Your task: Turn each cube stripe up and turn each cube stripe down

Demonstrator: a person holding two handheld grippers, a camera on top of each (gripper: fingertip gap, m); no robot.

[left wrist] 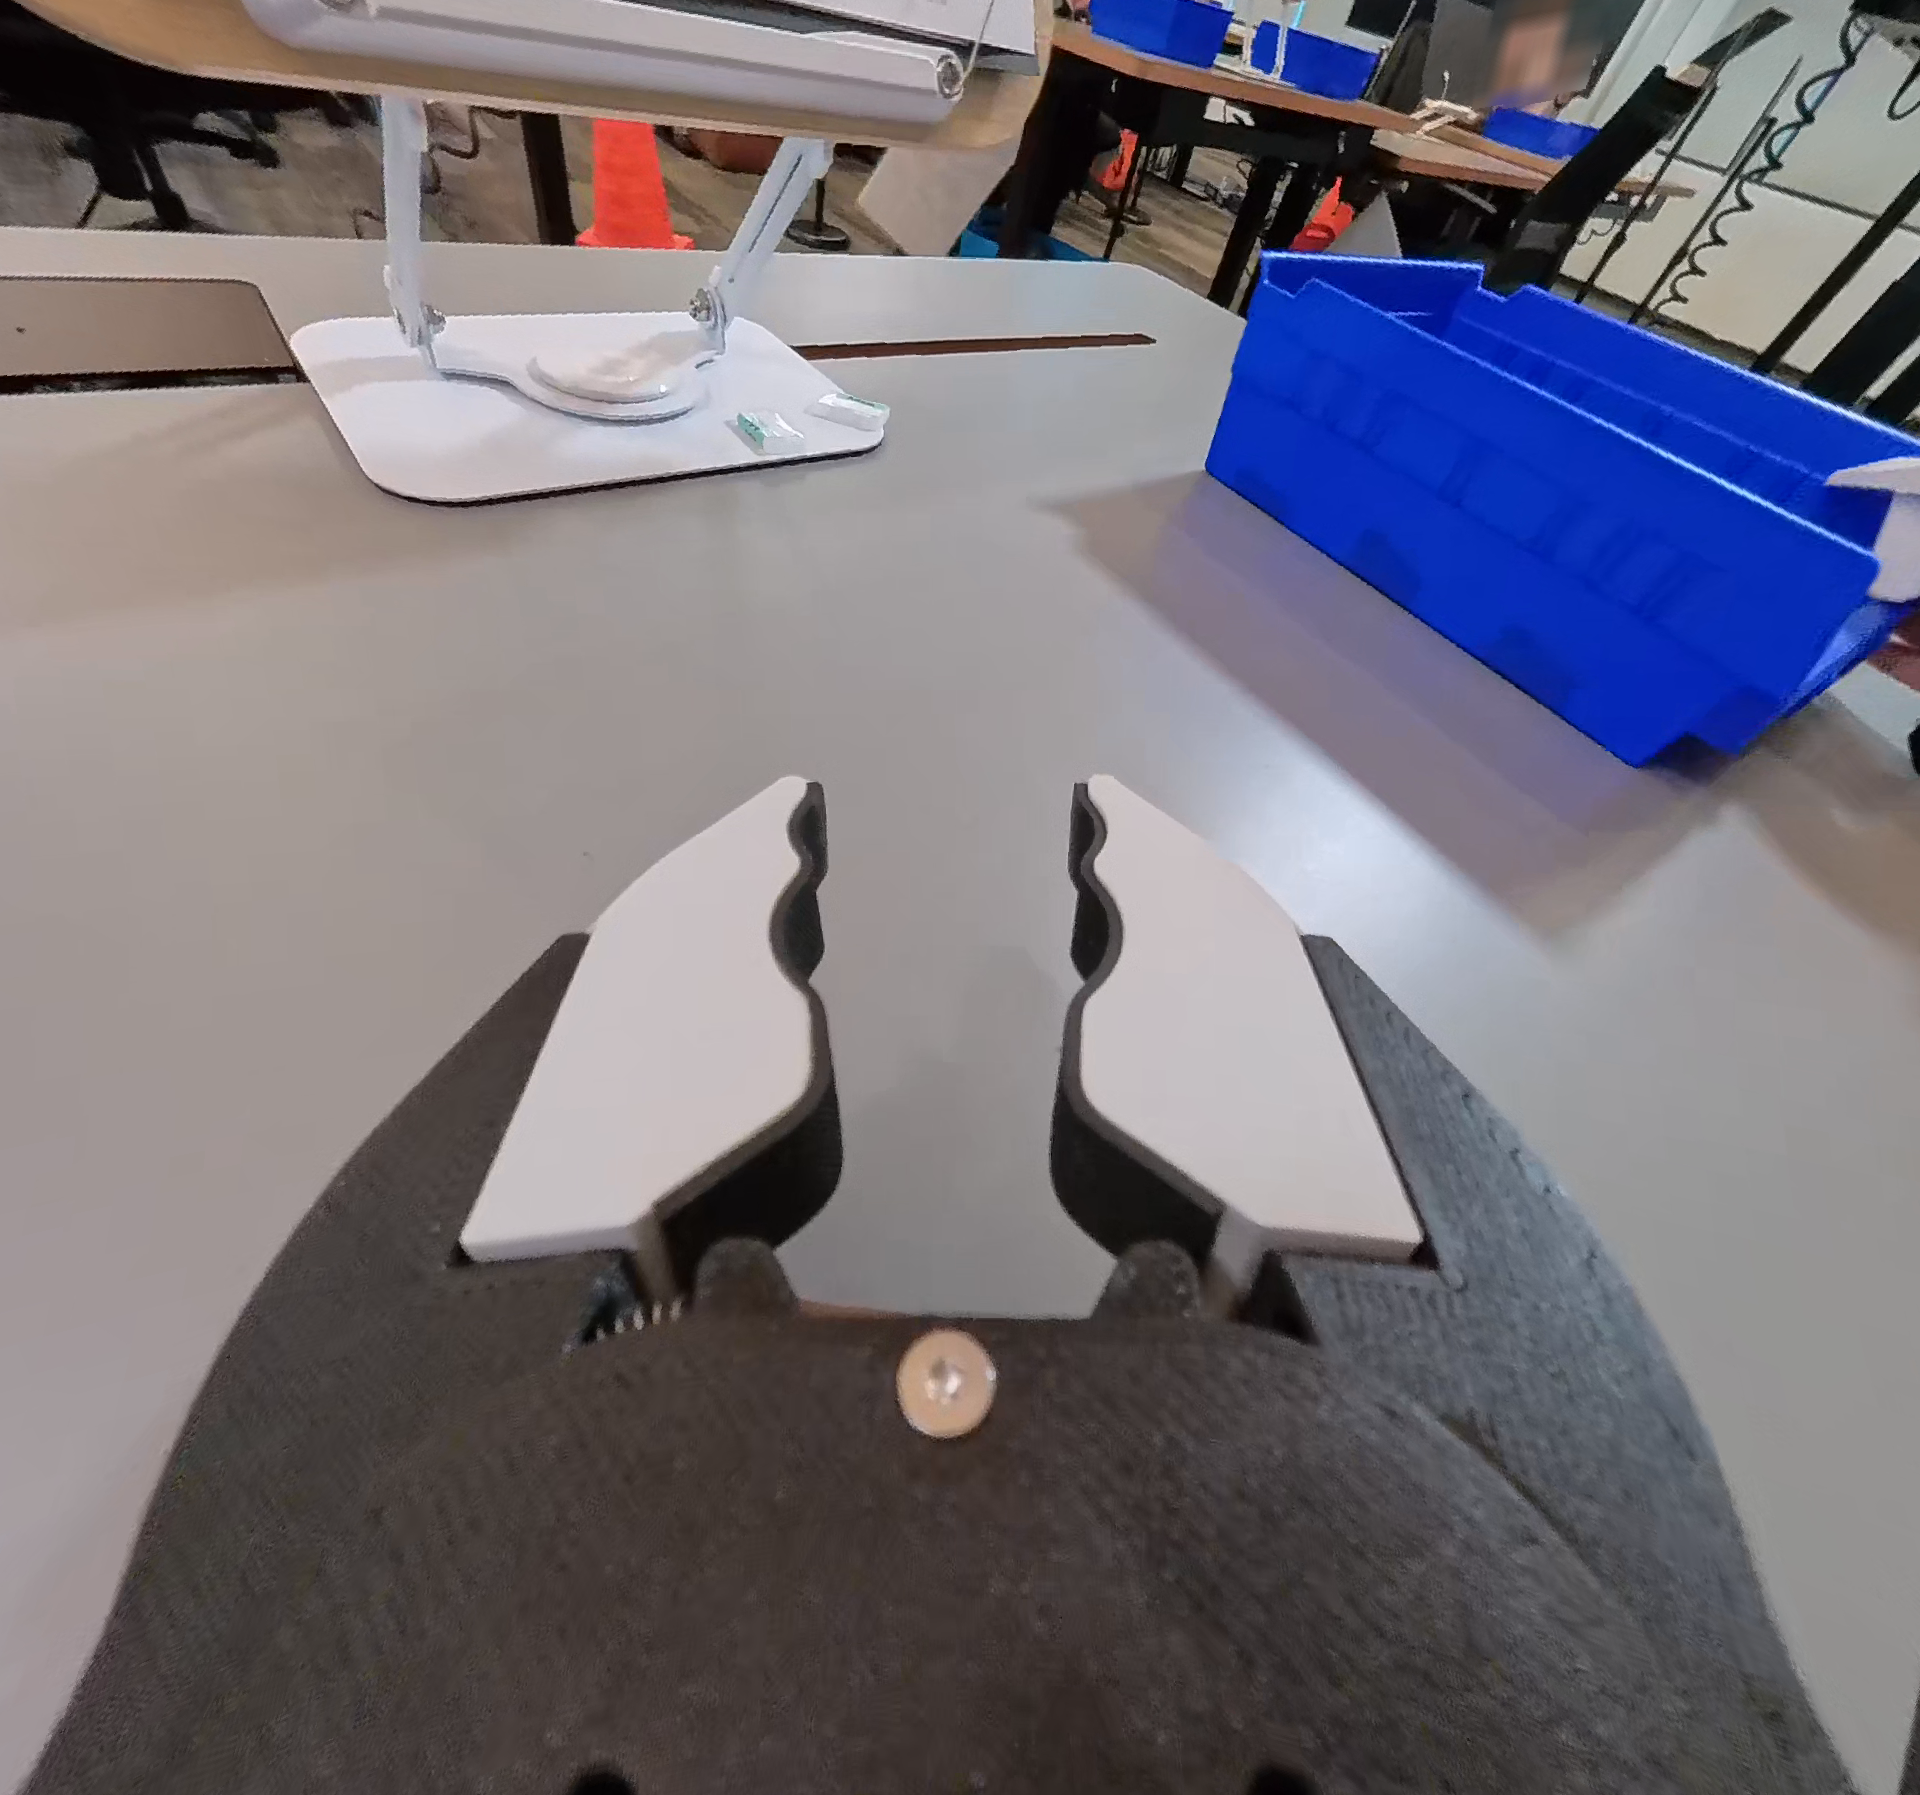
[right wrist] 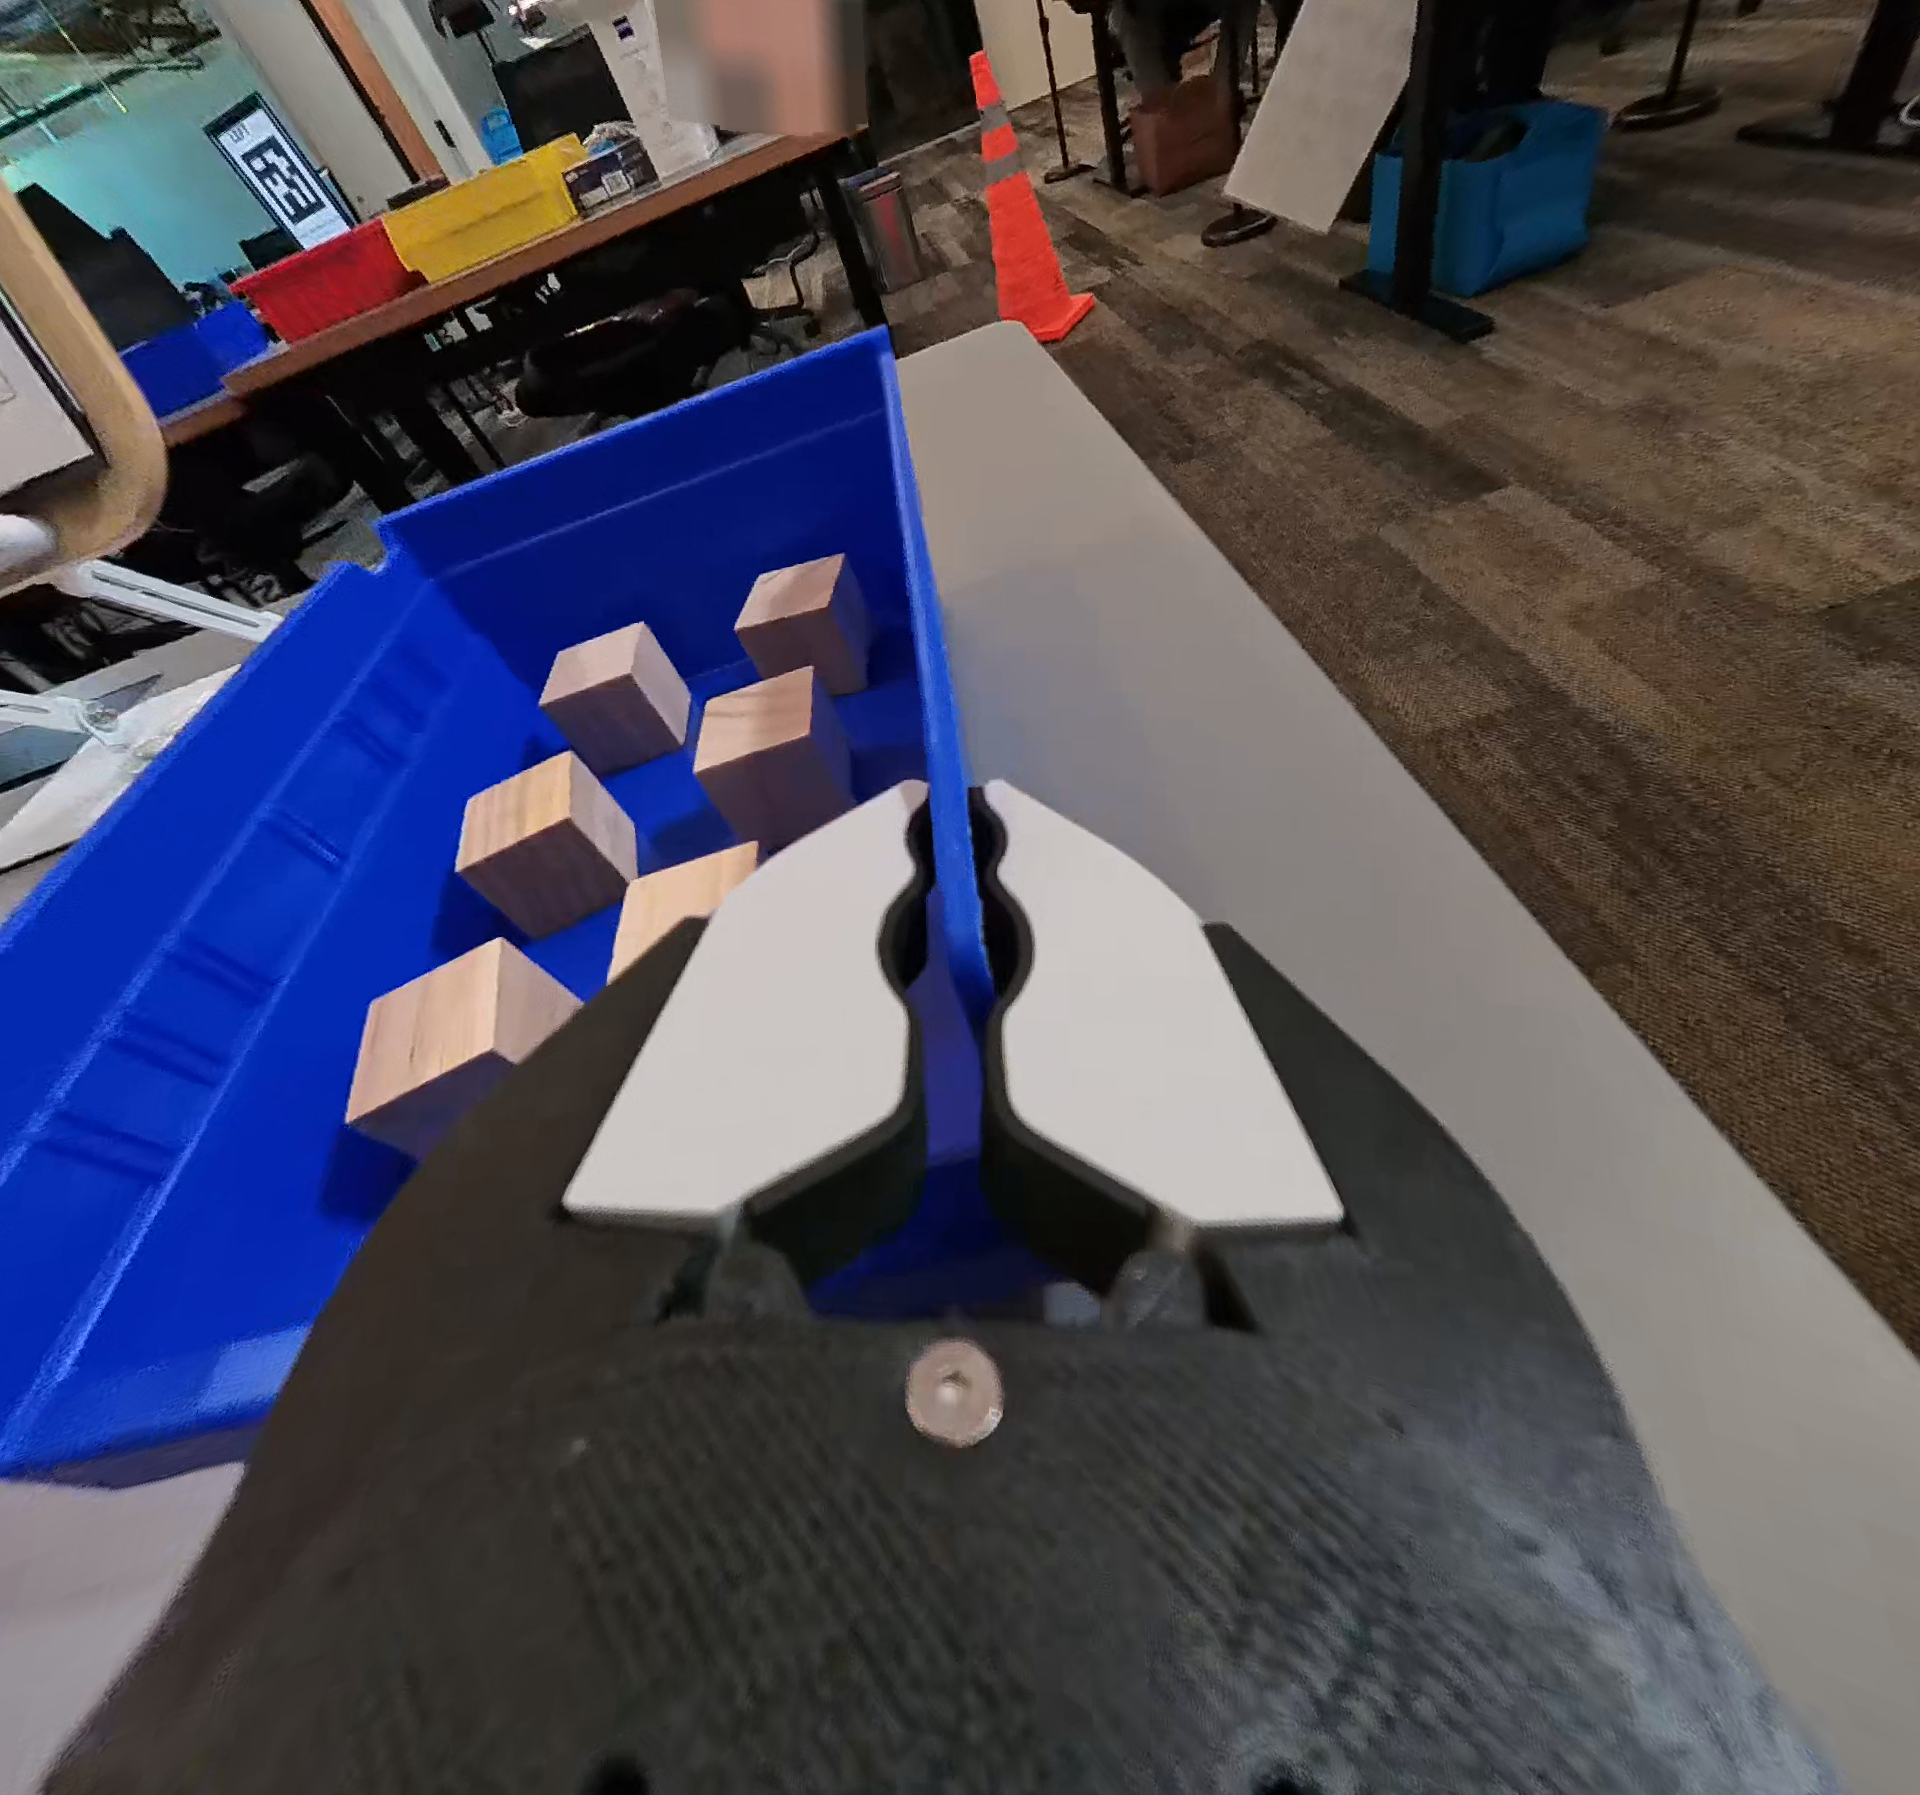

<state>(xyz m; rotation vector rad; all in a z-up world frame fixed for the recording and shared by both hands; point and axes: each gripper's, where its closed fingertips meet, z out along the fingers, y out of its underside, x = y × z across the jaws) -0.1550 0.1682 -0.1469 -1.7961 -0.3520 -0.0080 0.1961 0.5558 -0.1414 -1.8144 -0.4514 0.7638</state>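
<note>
Grey table spreads beneath both grippers, with an office of desks and orange cones behind. A blue bin runs lengthwise away from the right gripper, whose fingers pinch the bin's right wall, one finger inside and one outside. Left of and beyond those fingers, six wooden cubes lie loose on the bin floor, turned at differing angles; no stripe shows on the faces in view. The left gripper hovers over bare table, its fingers spread and holding nothing; the bin sits ahead to their right, a white stand ahead to their left.
</note>
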